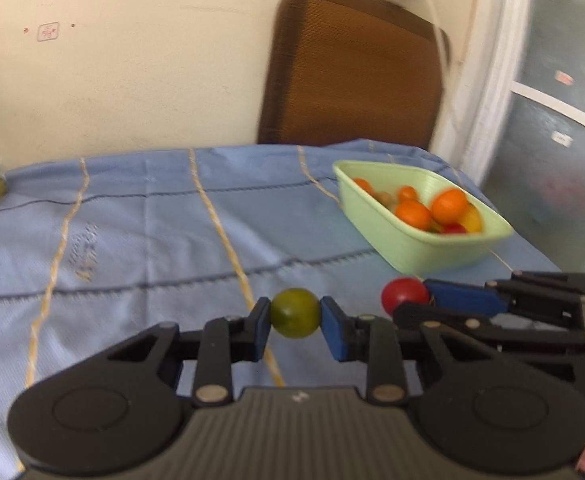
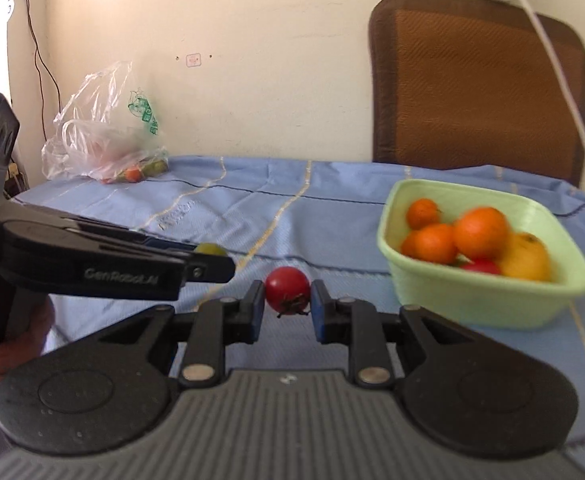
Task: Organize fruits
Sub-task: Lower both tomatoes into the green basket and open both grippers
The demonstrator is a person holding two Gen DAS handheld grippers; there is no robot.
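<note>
My left gripper (image 1: 295, 316) is shut on a round green fruit (image 1: 295, 313) and holds it above the blue tablecloth (image 1: 152, 240). My right gripper (image 2: 287, 300) is shut on a small red fruit (image 2: 287, 289); that fruit also shows in the left wrist view (image 1: 403, 295), just right of the green one. A pale green tub (image 1: 420, 240) with several oranges, a yellow fruit and a red one stands to the right; in the right wrist view the tub (image 2: 480, 304) is ahead and right. The green fruit (image 2: 211, 249) peeks behind the left gripper's body.
A clear plastic bag (image 2: 104, 140) with more fruit lies at the table's far left by the wall. A brown chair back (image 2: 476, 88) stands behind the table. A white cable (image 2: 548, 56) hangs at the right. A window frame (image 1: 504, 92) stands right of the table.
</note>
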